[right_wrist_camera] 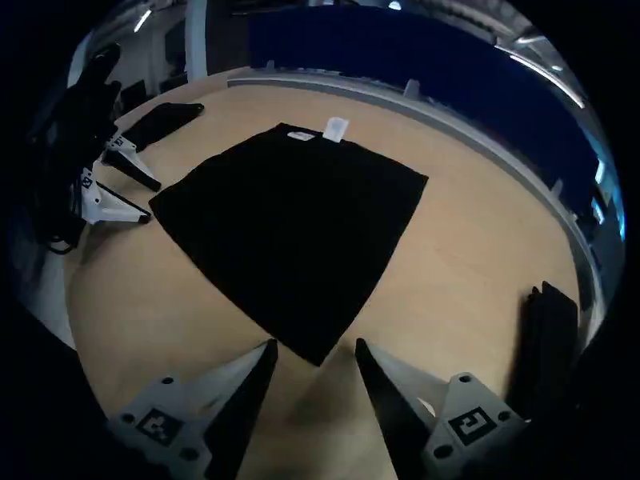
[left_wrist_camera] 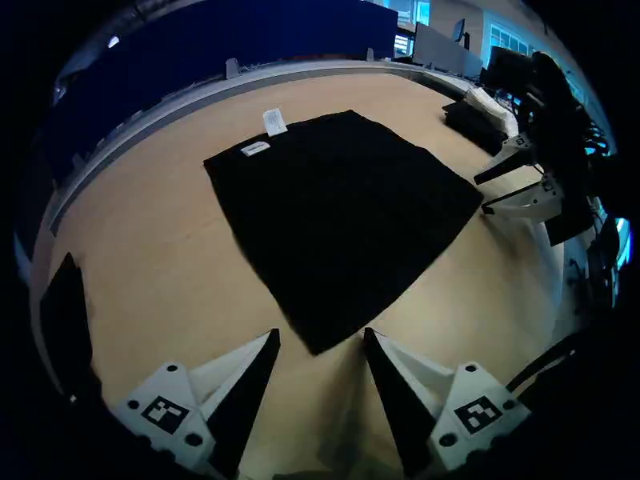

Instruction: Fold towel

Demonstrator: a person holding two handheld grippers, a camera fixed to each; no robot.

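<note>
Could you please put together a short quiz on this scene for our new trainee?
1. Multiple choice: the towel spread on the table is A) white, B) black, C) red.
2. True or false: the left gripper is shut on the towel.
3. Fill in the blank: the right gripper, with its fingers apart, points at a ____ of the towel.

Key: 1 B. 2 False: its fingers are apart and hold nothing. 3 corner.
</note>
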